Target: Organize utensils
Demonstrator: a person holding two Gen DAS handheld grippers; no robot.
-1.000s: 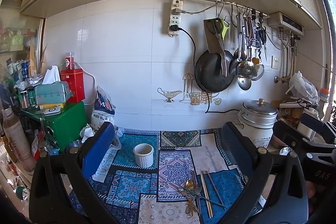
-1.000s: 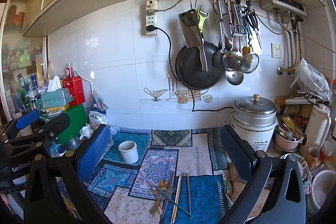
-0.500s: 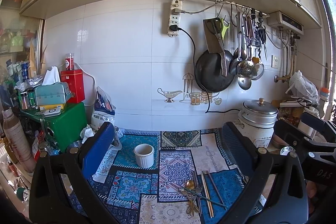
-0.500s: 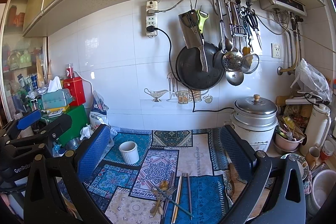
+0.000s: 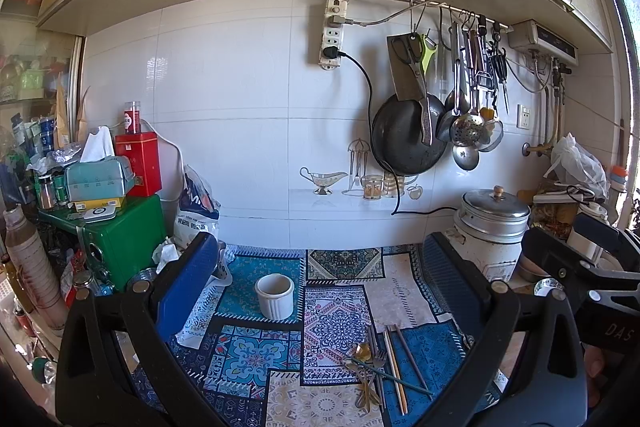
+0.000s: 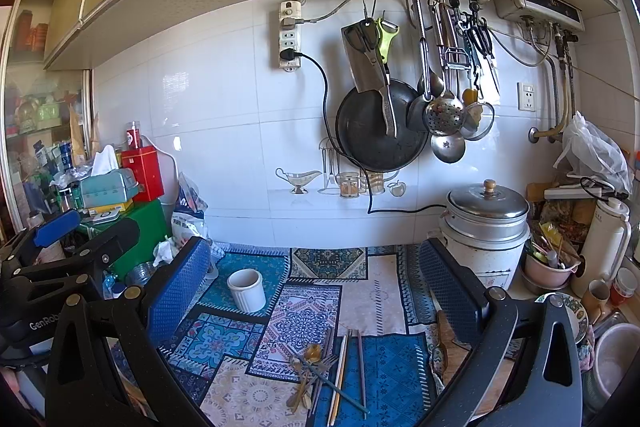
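A loose heap of utensils (image 5: pixel 374 373) lies on the patterned mat: gold spoons and forks, chopsticks and a thin green stick. The same utensil heap (image 6: pixel 328 373) sits near the bottom centre of the right wrist view. A white ribbed ceramic cup (image 5: pixel 275 295) stands upright and empty on the mat, left of and behind the heap; the right wrist view shows the cup (image 6: pixel 247 289) too. My left gripper (image 5: pixel 316 283) hovers open above the mat with nothing in it. My right gripper (image 6: pixel 316 283) is likewise open and holds nothing.
A patchwork mat (image 5: pixel 248 351) covers the counter. A steel-lidded rice cooker (image 6: pixel 486 227) stands at the right, with bowls and a thermos (image 6: pixel 606 243) beyond. A green box (image 5: pixel 124 231) with tins crowds the left. A pan (image 6: pixel 376 131) and ladles hang on the wall.
Both views have shifted only slightly; the right gripper has eased a little. Nothing on the mat has moved and both grippers stay open.
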